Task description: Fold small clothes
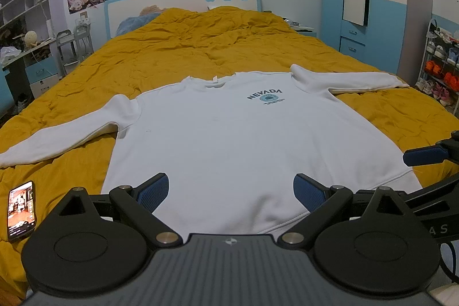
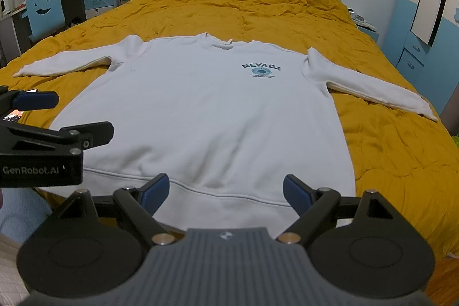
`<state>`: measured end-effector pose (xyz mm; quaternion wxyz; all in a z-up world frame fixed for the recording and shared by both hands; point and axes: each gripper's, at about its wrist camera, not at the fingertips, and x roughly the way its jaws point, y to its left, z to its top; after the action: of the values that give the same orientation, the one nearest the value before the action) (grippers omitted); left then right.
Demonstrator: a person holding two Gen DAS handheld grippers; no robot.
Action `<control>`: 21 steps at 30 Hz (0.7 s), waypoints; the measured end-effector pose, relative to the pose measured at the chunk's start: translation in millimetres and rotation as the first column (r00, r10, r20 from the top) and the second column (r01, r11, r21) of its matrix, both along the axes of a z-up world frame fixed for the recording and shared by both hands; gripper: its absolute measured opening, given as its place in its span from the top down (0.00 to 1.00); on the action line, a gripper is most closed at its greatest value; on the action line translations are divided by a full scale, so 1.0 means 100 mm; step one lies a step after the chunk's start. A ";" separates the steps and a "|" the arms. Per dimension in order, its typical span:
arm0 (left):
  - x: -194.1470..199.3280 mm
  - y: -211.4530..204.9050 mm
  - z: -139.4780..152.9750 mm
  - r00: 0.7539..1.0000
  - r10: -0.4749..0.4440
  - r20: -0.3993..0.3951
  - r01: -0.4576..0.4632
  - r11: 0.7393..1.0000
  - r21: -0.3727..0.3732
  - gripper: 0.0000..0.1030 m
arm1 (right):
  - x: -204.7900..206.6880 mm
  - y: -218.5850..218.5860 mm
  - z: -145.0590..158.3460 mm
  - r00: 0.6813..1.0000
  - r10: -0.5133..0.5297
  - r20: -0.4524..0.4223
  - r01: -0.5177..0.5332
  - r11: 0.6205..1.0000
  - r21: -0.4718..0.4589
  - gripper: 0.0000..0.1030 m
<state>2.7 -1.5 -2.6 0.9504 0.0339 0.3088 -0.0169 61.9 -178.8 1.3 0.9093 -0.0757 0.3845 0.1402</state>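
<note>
On the mustard quilted bed, white long-sleeved "NEVADA" sweatshirt lies flat, unfolded. My left tool and right tool gape, empty. Next: pinch a sleeve.

left gripper: jaws spread wide, nothing between the blue pads, tilted downward
right gripper: jaws spread wide, nothing between the pads, tilted down a bit steeper
spacing: side by side, close; each one's fingers show at the edge of the other's wrist view
contact: neither touches anything that the views show
hands/arms: out of view
</note>
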 end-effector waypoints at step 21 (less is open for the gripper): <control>0.01 -0.04 -0.02 1.000 0.000 -0.004 0.000 1.000 0.002 0.00 | 0.01 0.02 0.01 1.000 -0.002 -0.003 0.002 1.000 -0.002 0.20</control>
<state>3.3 -5.9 -5.1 0.9498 0.0346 0.3106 -0.0167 62.7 -176.4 1.9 0.9086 -0.0761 0.3863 0.1392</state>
